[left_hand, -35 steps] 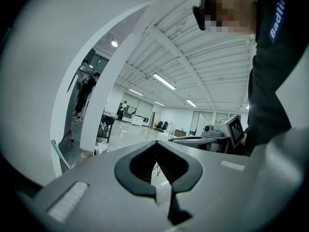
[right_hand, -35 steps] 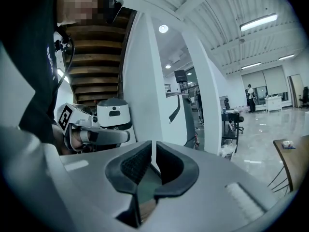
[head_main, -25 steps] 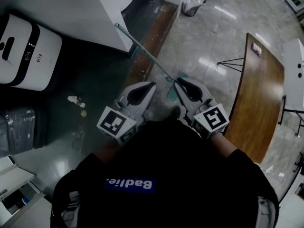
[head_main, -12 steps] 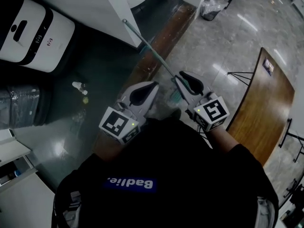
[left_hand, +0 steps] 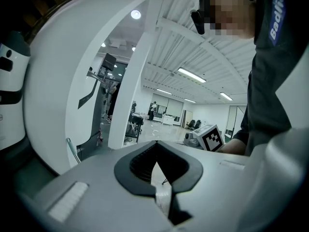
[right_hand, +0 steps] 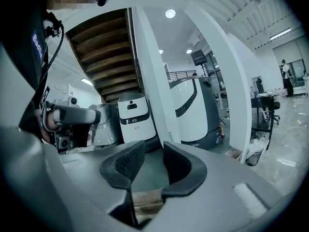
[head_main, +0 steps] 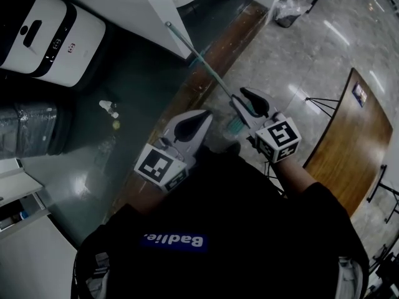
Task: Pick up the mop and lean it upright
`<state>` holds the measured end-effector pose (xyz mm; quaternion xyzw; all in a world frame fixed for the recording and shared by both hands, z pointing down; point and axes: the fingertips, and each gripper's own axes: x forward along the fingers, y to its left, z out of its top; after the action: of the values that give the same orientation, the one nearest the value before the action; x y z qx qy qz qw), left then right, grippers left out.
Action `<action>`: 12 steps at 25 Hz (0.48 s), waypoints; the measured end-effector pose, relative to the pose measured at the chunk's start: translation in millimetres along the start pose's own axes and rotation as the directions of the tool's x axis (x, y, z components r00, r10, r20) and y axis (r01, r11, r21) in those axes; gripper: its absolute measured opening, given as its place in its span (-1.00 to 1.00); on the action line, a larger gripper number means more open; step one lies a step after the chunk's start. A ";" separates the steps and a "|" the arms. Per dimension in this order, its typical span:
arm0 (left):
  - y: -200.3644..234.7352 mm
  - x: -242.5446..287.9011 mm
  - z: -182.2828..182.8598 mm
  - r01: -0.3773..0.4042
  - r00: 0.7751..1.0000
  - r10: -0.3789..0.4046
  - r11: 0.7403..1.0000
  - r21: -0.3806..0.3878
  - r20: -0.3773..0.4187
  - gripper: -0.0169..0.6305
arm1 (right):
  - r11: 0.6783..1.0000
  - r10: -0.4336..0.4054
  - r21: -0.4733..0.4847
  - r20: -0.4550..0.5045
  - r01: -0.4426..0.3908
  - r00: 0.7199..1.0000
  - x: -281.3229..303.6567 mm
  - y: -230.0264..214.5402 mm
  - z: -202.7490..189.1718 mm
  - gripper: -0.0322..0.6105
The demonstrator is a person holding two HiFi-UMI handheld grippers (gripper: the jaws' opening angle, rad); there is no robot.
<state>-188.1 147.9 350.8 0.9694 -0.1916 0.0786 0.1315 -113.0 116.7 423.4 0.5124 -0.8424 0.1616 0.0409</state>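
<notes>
The mop leans with its thin handle (head_main: 196,55) propped against the corner of a white column (head_main: 159,11), and its teal head (head_main: 234,126) is on the floor. In the left gripper view the handle (left_hand: 72,151) shows at the lower left against that column. My right gripper (head_main: 244,95) sits beside the handle's lower part. Its jaws have just been opening, and they stand open (right_hand: 153,151) with only floor between them. My left gripper (head_main: 206,114) hangs to the left of the mop, its pads meeting at the tips (left_hand: 155,143) with nothing held.
A white machine (head_main: 47,33) and a wrapped grey cylinder (head_main: 31,126) stand at the left, with a small bottle (head_main: 109,108) on the floor. A wooden strip (head_main: 206,73) runs under the mop. At the right is a wooden table (head_main: 346,142), and a lined bin (head_main: 290,11) stands at the top.
The right gripper's jaws have parted beside the lower part of the mop handle. Both grippers have shifted a little. The mop stays leaning on the column.
</notes>
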 end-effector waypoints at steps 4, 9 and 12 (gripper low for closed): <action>14.5 4.2 -4.4 0.021 1.000 -0.020 1.000 -0.020 0.021 -0.89 | 1.000 -0.009 -0.008 -0.009 0.009 1.000 15.7 0.6 5.3 -0.47; 34.1 11.6 7.2 0.065 0.997 -0.064 0.998 -0.026 0.030 -0.89 | 0.999 -0.041 -0.023 -0.030 0.041 0.999 35.4 -1.4 15.1 -0.44; 50.5 12.6 7.8 0.088 0.995 -0.087 0.996 -0.029 0.043 -0.89 | 0.998 -0.064 -0.023 -0.043 0.063 0.997 51.8 -7.1 17.8 -0.42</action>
<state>-195.6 96.2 357.3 0.9762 -0.1528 0.0496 0.1459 -129.5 64.1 420.3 0.5348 -0.8264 0.1620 0.0698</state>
